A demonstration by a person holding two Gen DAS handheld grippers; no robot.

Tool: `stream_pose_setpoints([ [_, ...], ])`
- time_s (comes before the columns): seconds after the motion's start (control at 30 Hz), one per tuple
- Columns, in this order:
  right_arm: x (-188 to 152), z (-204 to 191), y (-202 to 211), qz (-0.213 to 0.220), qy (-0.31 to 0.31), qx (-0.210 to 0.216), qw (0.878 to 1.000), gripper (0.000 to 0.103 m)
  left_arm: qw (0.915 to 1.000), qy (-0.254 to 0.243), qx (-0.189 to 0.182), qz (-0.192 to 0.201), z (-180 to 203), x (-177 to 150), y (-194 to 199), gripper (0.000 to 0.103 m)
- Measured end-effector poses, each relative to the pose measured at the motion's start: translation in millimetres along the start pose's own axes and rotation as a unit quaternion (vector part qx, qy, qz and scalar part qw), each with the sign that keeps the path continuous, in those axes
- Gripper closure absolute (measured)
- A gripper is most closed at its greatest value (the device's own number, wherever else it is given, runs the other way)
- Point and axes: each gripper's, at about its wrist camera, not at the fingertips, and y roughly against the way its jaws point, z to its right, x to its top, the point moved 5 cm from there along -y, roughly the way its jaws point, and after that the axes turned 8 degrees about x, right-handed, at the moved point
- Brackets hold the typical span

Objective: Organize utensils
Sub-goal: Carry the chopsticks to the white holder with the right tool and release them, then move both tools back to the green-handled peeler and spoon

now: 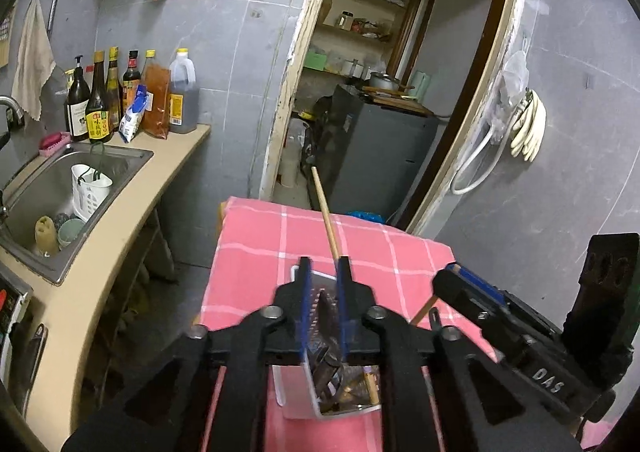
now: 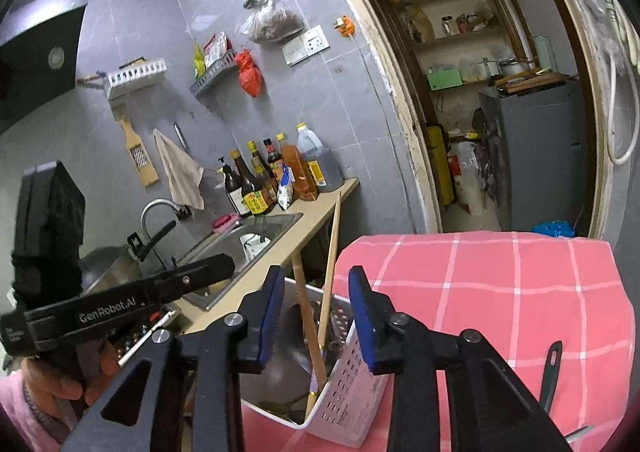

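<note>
Nearby, pink checked tablecloth (image 2: pixel 500 292) faces a grey-tiled kitchen wall (image 2: pixel 160 31).

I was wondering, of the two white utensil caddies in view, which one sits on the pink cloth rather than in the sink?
The white caddy holding chopsticks, just beneath the right gripper; the other caddy stands in the sink.

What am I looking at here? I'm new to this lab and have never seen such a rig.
No robot arm: a person holds a two-finger tool in each hand, each carrying a wide-angle camera looking along its fingers. One picture is from the left gripper, the other from the right gripper. Both hover over a white utensil basket on a pink checked tablecloth. Wooden chopsticks stand in the basket; a dark handle lies beside it. The right gripper is open and holds nothing; whether the left grips anything is unclear.
</note>
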Motion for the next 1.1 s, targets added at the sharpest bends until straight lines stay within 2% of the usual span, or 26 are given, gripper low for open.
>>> stream_pose_setpoints([
  [0.03,1.4,0.1,2.8,0.003,-0.001,0.000,1.000,0.064,1.0000,0.003,0.000,0.002,-0.2,0.0,1.3,0.078],
  [0.07,3.3,1.0,7.5,0.007,-0.004,-0.002,1.000,0.059,0.9999,0.008,-0.001,0.006,-0.7,0.5,3.9,0.074],
  [0.13,6.5,2.8,16.8,0.015,-0.010,-0.005,1.000,0.054,0.9998,0.013,-0.008,0.014,1.5,1.0,7.6,0.073],
  [0.23,12.5,8.4,36.1,0.031,-0.019,-0.020,0.999,0.039,0.9995,0.012,-0.010,0.027,7.1,2.5,16.4,0.063],
  [0.27,14.5,11.2,44.3,0.037,-0.021,-0.027,0.999,0.033,0.9993,0.011,-0.009,0.034,9.7,2.7,19.4,0.058],
  [0.33,18.3,16.2,59.1,0.047,-0.022,-0.041,0.998,0.026,0.9988,0.009,-0.012,0.046,17.6,1.7,26.5,0.055],
  [0.4,20.9,23.8,78.1,0.054,-0.021,-0.064,0.996,0.015,0.9983,0.004,-0.018,0.055,25.4,1.1,32.3,0.054],
  [0.43,21.4,26.8,85.3,0.057,-0.020,-0.072,0.996,0.009,0.9979,0.000,-0.022,0.061,30.4,0.1,35.9,0.051],
  [0.53,19.4,40.0,113.2,0.063,-0.020,-0.101,0.993,0.001,0.9959,-0.014,-0.031,0.084,49.6,-5.3,47.7,0.038],
  [0.6,15.6,50.1,130.0,0.062,-0.022,-0.119,0.991,0.000,0.9946,-0.028,-0.044,0.090,65.7,-11.2,52.2,0.037],
  [0.77,-2.4,80.9,162.0,0.033,-0.032,-0.168,0.985,0.000,0.9938,-0.050,-0.076,0.063,103.6,-28.7,42.3,0.037],
  [0.93,-32.1,113.8,179.3,-0.019,-0.072,-0.194,0.978,0.000,0.9926,-0.068,-0.100,0.011,140.3,-50.3,16.9,0.037],
  [1.03,-55.6,132.4,182.7,-0.059,-0.108,-0.196,0.973,0.000,0.9921,-0.074,-0.098,-0.029,156.7,-61.0,-6.6,0.037],
  [1.1,-71.0,143.5,183.1,-0.085,-0.134,-0.196,0.968,0.009,0.9910,-0.074,-0.097,-0.055,165.4,-66.8,-24.0,0.038],
])
